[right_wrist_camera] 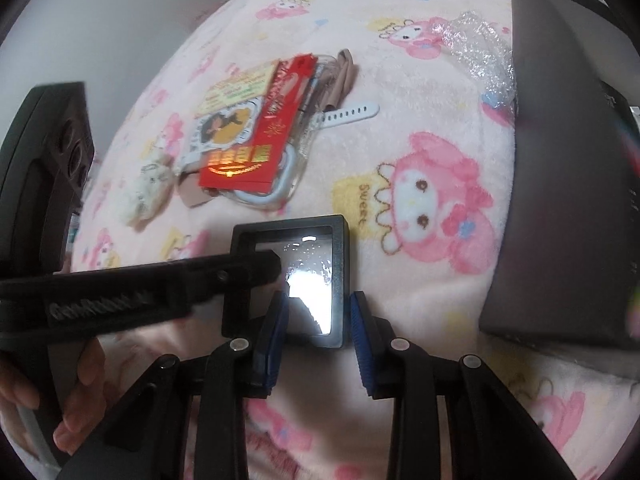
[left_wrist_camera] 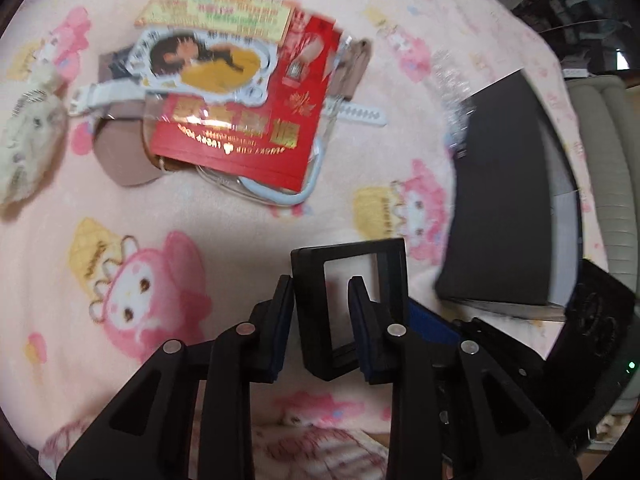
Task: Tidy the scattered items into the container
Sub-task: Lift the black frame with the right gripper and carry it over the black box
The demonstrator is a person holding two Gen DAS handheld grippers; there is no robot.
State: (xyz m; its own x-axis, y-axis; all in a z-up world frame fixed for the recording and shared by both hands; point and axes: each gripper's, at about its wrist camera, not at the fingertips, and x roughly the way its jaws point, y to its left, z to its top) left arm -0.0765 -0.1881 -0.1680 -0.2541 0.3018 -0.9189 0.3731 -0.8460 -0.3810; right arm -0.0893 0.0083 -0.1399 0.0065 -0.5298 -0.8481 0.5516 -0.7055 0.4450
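Note:
A black square display frame with a clear window [right_wrist_camera: 298,276] is held between both grippers above the pink blanket. My left gripper [left_wrist_camera: 322,312] is shut on one edge of the frame [left_wrist_camera: 348,304]; in the right wrist view it reaches in from the left [right_wrist_camera: 256,268]. My right gripper [right_wrist_camera: 318,316] has its blue pads on either side of the frame's near edge; contact is unclear. A dark grey box [right_wrist_camera: 572,200], the container, stands at the right, also in the left wrist view [left_wrist_camera: 504,200]. A pile of scattered items lies farther back: red packet [left_wrist_camera: 256,120], printed cards [left_wrist_camera: 212,12], white watch strap [right_wrist_camera: 348,114].
A small cream plush toy [left_wrist_camera: 28,144] lies left of the pile. Crumpled bubble wrap [right_wrist_camera: 480,52] lies beside the box's far end. The pink cartoon blanket [right_wrist_camera: 420,128] covers the whole surface. A person's hand [right_wrist_camera: 48,392] holds the left gripper.

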